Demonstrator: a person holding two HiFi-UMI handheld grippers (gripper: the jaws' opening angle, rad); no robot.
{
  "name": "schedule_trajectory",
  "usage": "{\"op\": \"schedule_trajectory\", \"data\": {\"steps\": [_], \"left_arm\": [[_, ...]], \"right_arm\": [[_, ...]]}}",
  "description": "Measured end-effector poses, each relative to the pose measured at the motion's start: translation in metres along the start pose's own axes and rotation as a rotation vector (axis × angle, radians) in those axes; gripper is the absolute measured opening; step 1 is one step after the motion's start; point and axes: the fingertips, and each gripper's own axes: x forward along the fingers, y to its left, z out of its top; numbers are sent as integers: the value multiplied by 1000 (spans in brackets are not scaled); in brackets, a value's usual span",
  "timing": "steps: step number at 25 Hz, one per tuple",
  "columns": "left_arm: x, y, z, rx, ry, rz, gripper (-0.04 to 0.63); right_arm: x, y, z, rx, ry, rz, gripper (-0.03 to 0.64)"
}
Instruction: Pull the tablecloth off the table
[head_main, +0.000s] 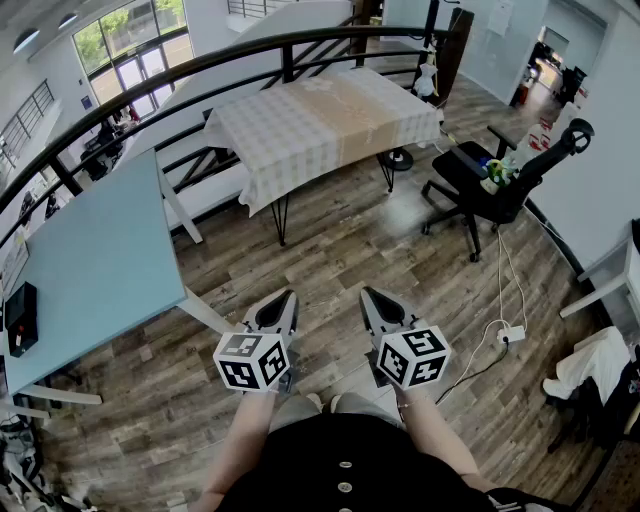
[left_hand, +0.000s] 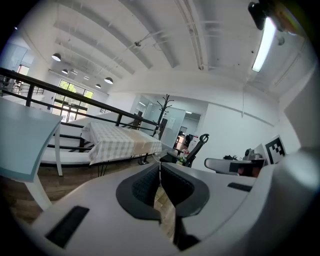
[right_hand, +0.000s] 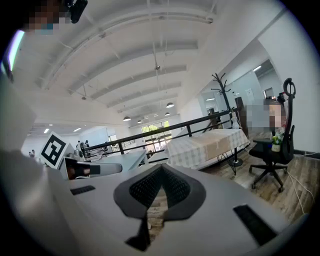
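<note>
A table draped in a pale checked tablecloth (head_main: 320, 125) stands across the room by the railing; it also shows in the left gripper view (left_hand: 120, 140) and the right gripper view (right_hand: 207, 145). Both grippers are held low in front of the person, over the wooden floor and far short of that table. My left gripper (head_main: 287, 297) (left_hand: 160, 165) is shut with nothing between its jaws. My right gripper (head_main: 368, 295) (right_hand: 161, 167) is likewise shut and empty, beside the left one.
A light blue table (head_main: 90, 270) stands close at the left. A black office chair (head_main: 490, 185) sits right of the clothed table. A dark railing (head_main: 250, 55) runs behind it. A power strip (head_main: 510, 333) and cable lie on the floor at right.
</note>
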Motion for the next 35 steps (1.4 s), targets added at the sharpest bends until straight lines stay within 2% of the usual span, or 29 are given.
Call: {"op": "schedule_trajectory", "data": {"steps": [4, 11, 17, 24, 29, 35], "left_arm": [[1, 0, 2, 11, -17, 14, 21], [5, -3, -4, 48, 5, 29, 17], [14, -6, -1, 42, -25, 40, 17], [36, -21, -1, 70, -39, 80, 17], [49, -23, -17, 58, 1, 118, 17], [76, -7, -12, 62, 1, 133, 17]], "right_arm": [[0, -5, 10, -13, -16, -4, 26], [3, 2, 0, -25, 14, 17, 26], [-1, -17, 10, -12, -18, -5, 28], [0, -34, 0, 7, 49, 76, 28], [11, -36, -15, 18, 94, 108, 28], [35, -47, -16, -44, 116, 136, 28]]}}
